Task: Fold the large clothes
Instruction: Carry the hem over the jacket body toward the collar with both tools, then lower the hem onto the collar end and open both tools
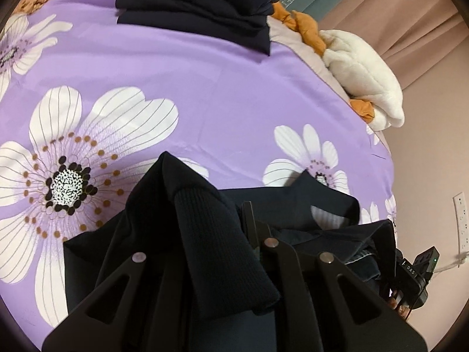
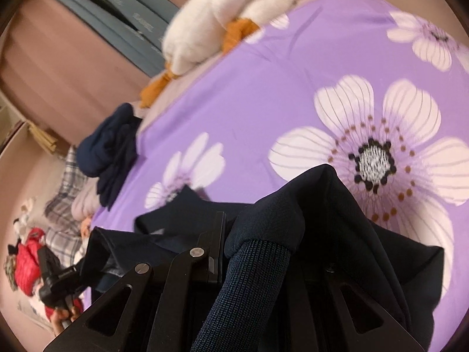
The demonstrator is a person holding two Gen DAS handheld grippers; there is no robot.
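Both tongs [image 1: 217,220] clamped on sweater [image 1: 205,234]

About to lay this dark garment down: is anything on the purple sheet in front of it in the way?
Nothing visible. The dark garment hangs from both shut grippers, and the purple sheet ahead is bare. The folded dark pile and white plush toy lie at the far edge.

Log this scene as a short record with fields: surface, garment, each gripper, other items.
surface: purple floral bedspread
garment: dark navy garment, ribbed cuffs, partly lying on the bedspread
left gripper: shut on the dark navy garment at a ribbed cuff
right gripper: shut on the dark navy garment at the other ribbed cuff
other items: folded dark clothes at the far edge; white plush toy at the bed's edge
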